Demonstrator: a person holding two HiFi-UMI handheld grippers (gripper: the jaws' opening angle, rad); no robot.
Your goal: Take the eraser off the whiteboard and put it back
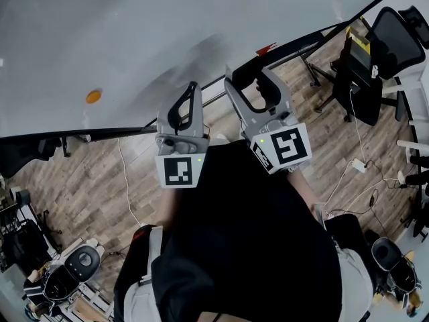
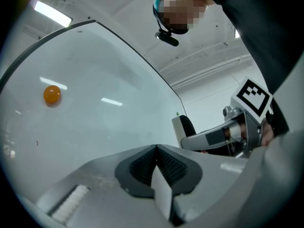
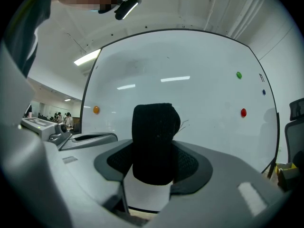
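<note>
Right gripper (image 3: 153,158): jaws held partway apart, pads pinching black eraser (image 3: 154,127). Eraser stands upright between pads, in front of whiteboard (image 3: 190,89); we cannot tell whether its far end touches board. Left gripper (image 2: 156,148): jaws pressed together, nothing between. In head view we see both grippers side by side ahead of person's torso, near each other, pointing roughly level toward board's lower edge. Orange magnet (image 2: 52,94) sits on board, off left.

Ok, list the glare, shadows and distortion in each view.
Head view: a soft grey shadow falls on the whiteboard. Left gripper view: fisheye bends its edge; light streaks reflect. Right gripper view: similar streaks; the eraser reads near-black.
</note>
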